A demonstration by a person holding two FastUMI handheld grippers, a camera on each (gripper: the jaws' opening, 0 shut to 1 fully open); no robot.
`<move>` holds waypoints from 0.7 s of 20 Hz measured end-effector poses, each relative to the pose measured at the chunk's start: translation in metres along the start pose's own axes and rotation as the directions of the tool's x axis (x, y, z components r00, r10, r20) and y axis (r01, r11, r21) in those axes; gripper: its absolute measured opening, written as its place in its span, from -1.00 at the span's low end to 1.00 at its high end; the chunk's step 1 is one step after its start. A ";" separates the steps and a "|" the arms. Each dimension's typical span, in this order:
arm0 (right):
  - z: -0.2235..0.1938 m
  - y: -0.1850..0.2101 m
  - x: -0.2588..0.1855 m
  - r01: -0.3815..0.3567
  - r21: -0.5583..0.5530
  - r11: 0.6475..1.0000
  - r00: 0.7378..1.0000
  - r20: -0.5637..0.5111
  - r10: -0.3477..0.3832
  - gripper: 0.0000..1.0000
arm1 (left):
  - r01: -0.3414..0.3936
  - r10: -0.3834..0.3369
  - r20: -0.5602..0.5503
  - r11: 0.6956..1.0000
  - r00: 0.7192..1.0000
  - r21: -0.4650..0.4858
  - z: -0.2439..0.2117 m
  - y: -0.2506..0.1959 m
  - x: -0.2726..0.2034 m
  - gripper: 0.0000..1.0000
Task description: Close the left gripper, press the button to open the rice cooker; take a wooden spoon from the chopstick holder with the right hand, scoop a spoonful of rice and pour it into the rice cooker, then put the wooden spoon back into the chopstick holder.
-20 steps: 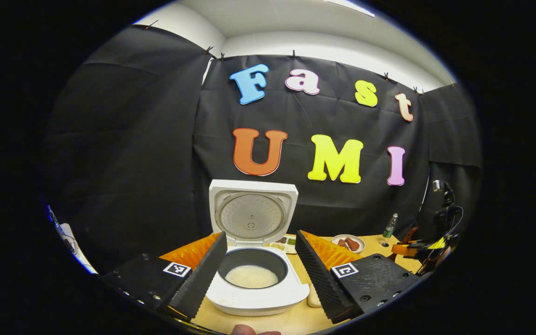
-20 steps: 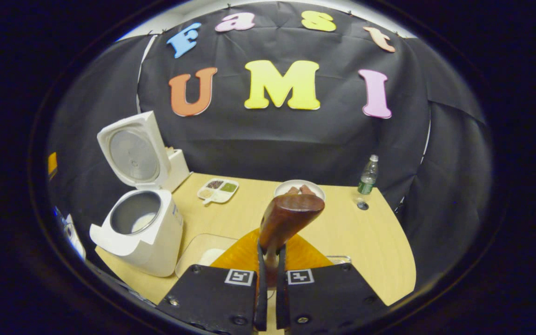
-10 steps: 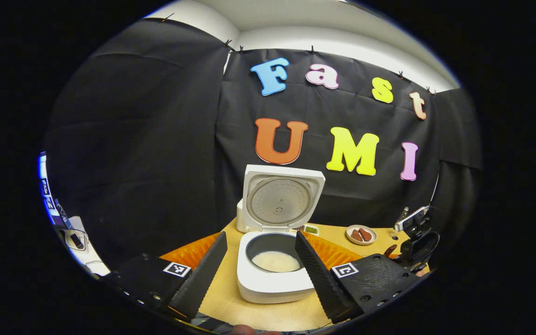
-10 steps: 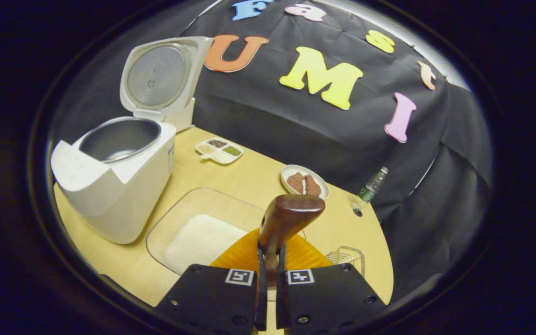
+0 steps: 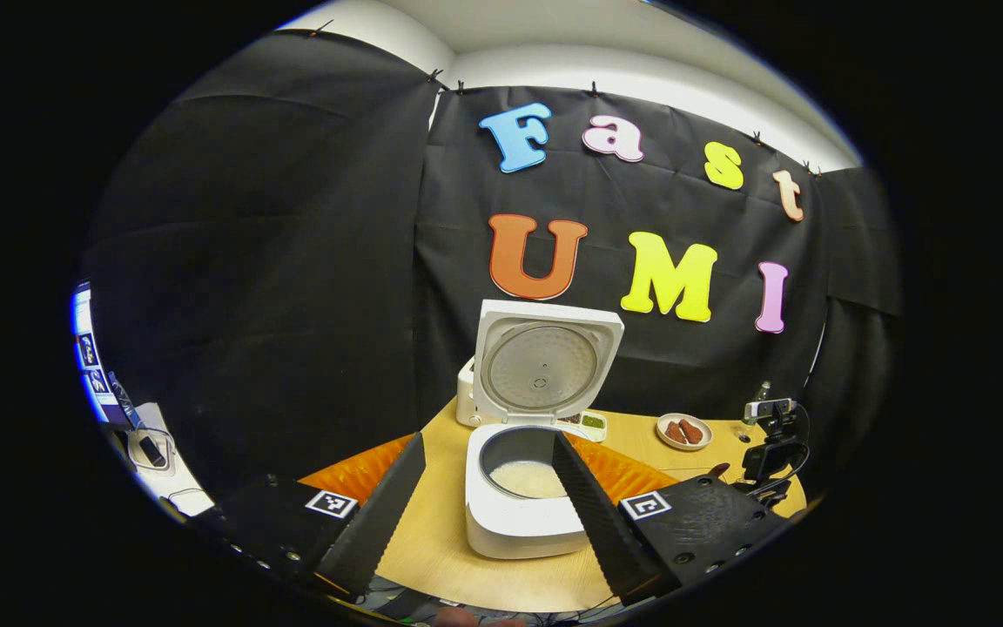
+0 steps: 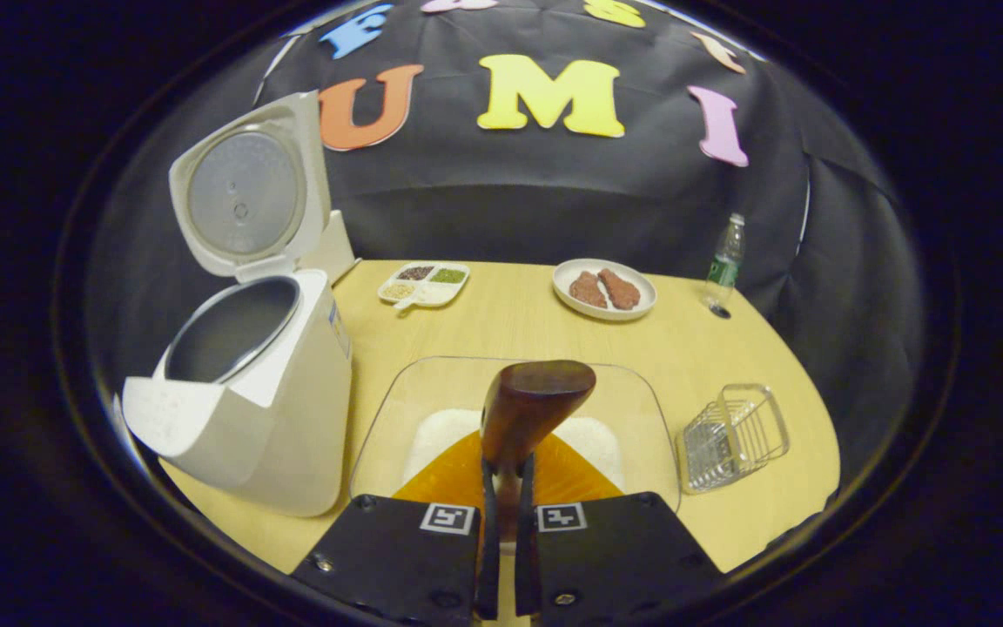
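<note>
Pinching the wooden spoon [image 6: 529, 409] by its handle, the right gripper [image 6: 501, 488] holds it bowl-up over the near edge of a glass dish [image 6: 641, 392] with rice [image 6: 593, 435] in it. Left of the dish stands the rice cooker [image 6: 266, 418], lid up, with rice in its pot [image 5: 523, 457]. The left gripper [image 5: 488, 501] hangs spread wide and empty before the cooker. A wire rack [image 6: 732, 435] sits right of the dish on the table [image 6: 710, 340].
</note>
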State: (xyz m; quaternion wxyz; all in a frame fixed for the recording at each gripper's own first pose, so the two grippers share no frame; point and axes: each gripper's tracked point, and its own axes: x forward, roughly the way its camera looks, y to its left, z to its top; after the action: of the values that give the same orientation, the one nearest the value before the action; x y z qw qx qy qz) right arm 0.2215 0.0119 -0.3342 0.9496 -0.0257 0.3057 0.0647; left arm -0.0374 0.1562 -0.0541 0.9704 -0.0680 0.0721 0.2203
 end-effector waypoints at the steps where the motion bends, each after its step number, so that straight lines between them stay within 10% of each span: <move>1: 0.000 0.003 0.002 -0.019 0.051 0.998 1.000 -0.011 0.020 -0.75 | 0.004 -0.004 -0.001 1.000 1.000 0.000 -0.001 -0.002 0.000 0.89; 7: 0.009 0.015 0.006 -0.119 0.296 0.948 0.991 -0.018 0.129 -0.75 | 0.018 -0.018 -0.011 1.000 1.000 0.004 -0.003 -0.009 -0.005 0.89; 14: 0.021 -0.013 0.008 -0.172 0.567 0.805 0.979 0.006 0.205 -0.75 | 0.028 -0.028 -0.008 1.000 1.000 0.013 0.002 -0.027 -0.008 0.89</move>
State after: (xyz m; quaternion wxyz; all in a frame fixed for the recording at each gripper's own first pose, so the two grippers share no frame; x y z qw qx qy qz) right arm 0.2424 0.0014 -0.3218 0.8944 0.2850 0.3385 0.0648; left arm -0.0325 0.1293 -0.0480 0.9735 -0.0633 0.0762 0.2059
